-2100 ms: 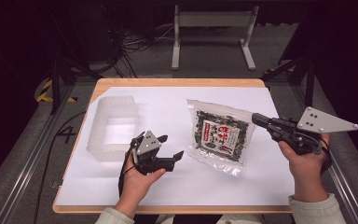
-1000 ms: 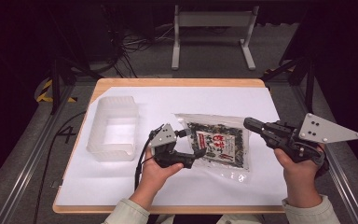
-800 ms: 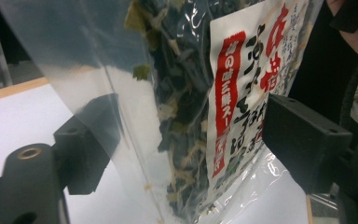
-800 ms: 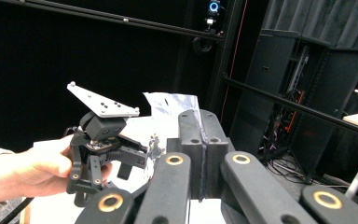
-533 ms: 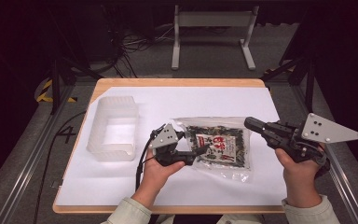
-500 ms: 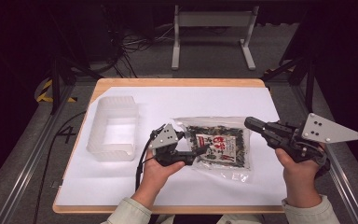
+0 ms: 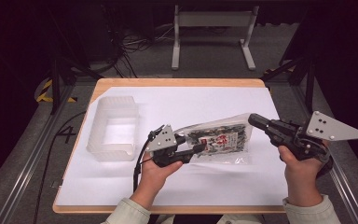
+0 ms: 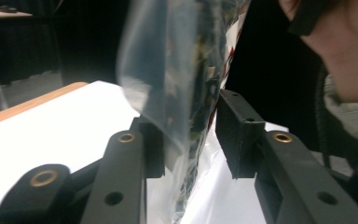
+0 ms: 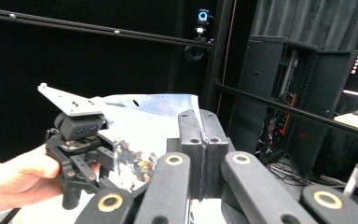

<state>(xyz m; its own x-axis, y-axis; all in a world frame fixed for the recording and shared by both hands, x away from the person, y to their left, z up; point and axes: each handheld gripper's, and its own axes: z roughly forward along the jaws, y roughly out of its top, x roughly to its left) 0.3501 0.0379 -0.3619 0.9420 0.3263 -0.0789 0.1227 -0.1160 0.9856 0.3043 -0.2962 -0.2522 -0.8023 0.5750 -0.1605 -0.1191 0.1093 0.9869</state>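
Now the left gripper (image 7: 198, 148) has just been closing on the bag (image 7: 223, 140), lifting one end; the right gripper (image 7: 254, 120) stays shut, empty.

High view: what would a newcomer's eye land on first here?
Probably the clear snack bag at mid-table, raised at its left end by the left gripper, whose jaws have just been closing on it. The right gripper, shut, points at the bag's right end. A clear tub sits at the left.

left tool (image 7: 193, 150) jaws just closing around seaweed bag (image 7: 220, 140), bag's near end now lifted
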